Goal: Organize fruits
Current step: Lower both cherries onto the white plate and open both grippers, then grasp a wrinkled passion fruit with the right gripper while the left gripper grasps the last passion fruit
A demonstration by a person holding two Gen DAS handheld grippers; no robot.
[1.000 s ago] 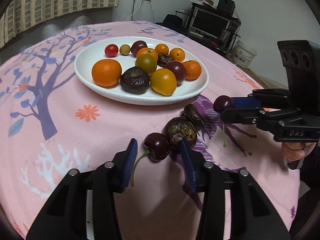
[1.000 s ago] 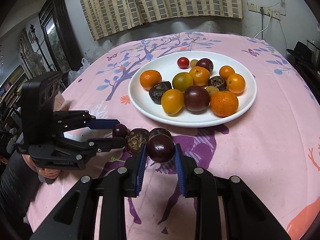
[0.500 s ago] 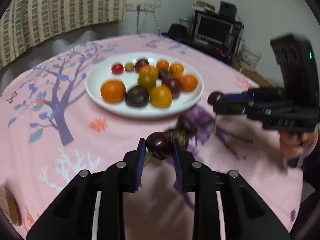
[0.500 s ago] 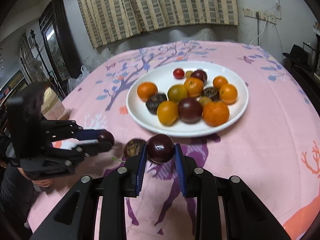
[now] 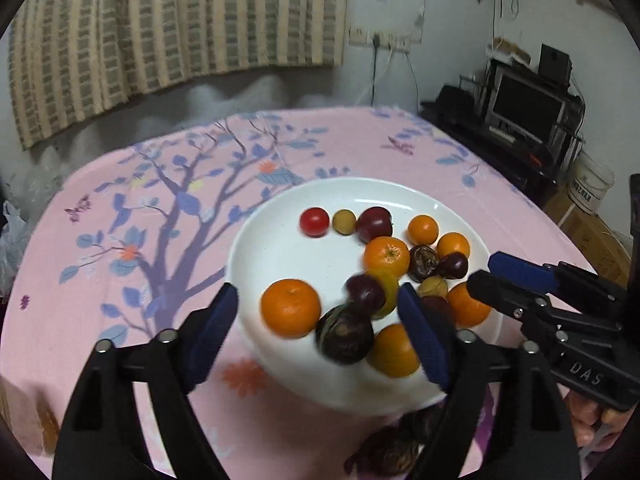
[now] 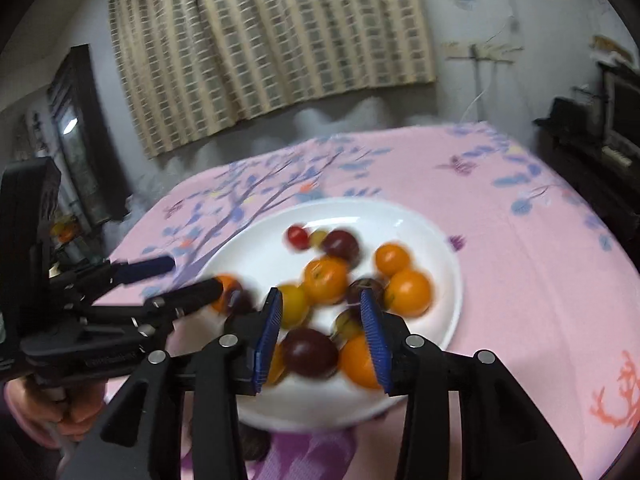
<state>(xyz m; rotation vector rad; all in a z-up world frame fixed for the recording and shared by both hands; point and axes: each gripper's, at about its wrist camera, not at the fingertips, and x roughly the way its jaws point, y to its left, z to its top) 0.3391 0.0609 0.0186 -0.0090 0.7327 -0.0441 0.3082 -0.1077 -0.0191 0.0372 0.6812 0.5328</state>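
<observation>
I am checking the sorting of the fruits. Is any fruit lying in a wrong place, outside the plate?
Yes. Two dark wrinkled fruits lie on the pink tablecloth, just outside the near rim of the white plate, while the other fruits are gathered on the plate. Nothing looks spilled or damaged.

Bare plate (image 5: 280,248) area at left, fruit pile (image 5: 400,272) crowding right, open tablecloth (image 5: 120,280) around

White plate (image 5: 272,248): holds oranges (image 5: 291,307), dark plums (image 5: 374,223), a red tomato (image 5: 314,221). Small dark cherry (image 5: 365,294), blurred, above the near fruits.
</observation>
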